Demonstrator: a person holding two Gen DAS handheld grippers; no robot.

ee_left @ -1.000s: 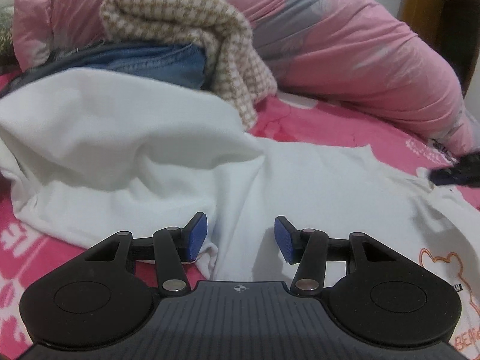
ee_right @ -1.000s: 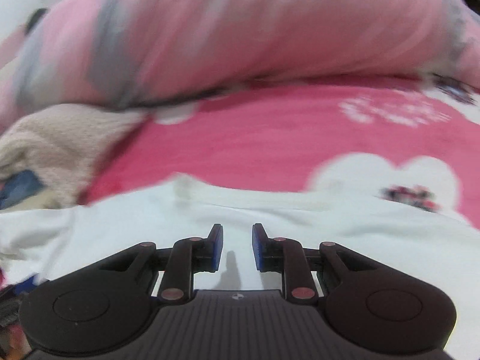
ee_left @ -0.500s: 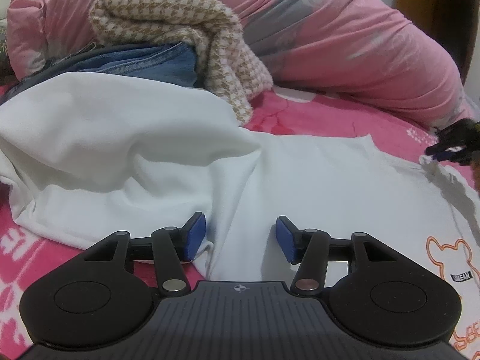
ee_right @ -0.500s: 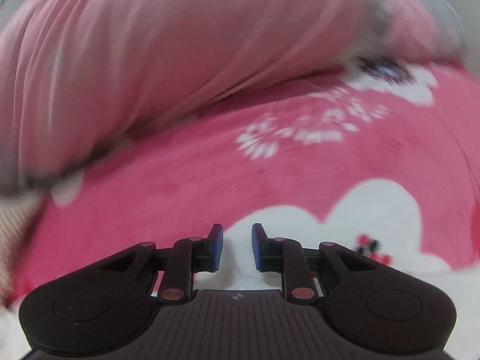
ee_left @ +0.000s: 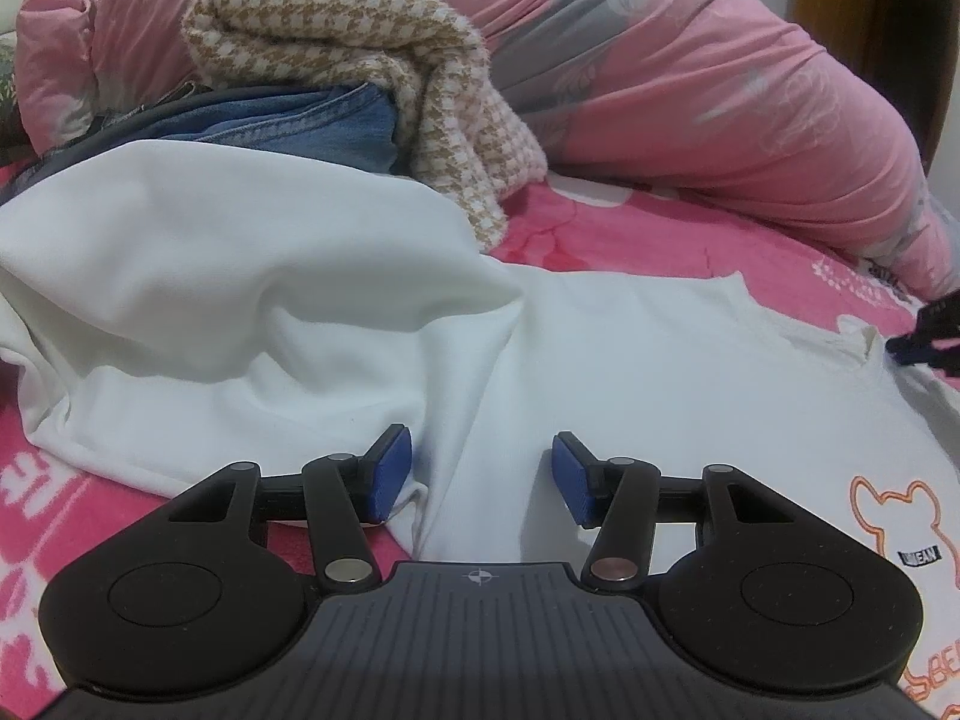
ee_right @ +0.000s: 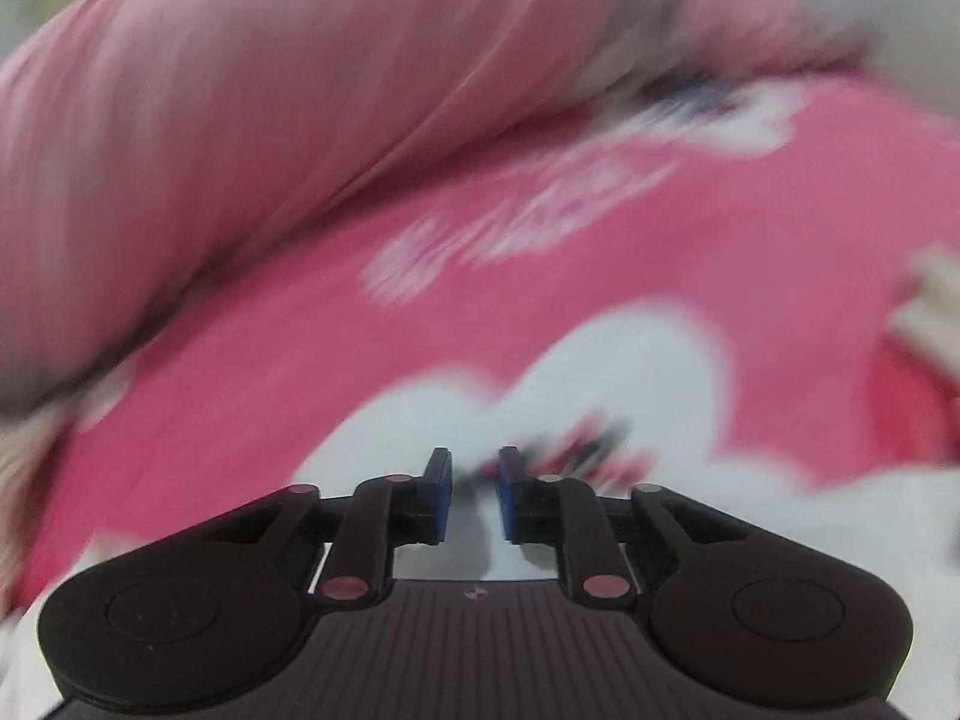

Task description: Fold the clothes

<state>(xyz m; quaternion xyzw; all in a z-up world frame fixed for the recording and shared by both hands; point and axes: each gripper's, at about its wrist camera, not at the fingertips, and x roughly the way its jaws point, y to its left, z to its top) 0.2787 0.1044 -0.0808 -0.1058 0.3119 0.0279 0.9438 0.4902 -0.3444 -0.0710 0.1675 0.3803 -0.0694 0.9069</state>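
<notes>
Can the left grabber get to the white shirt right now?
Probably yes. The left gripper is open, and the white shirt lies spread right in front of its blue pads, with nothing between them.

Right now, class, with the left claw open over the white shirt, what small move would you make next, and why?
Probably ease the left claw forward and down onto the fold of the white shirt between its pads, then shut. The claw is open and grips nothing, and the shirt lies bunched on the bed. The right claw view is blurred, so hold off on that side.
</notes>
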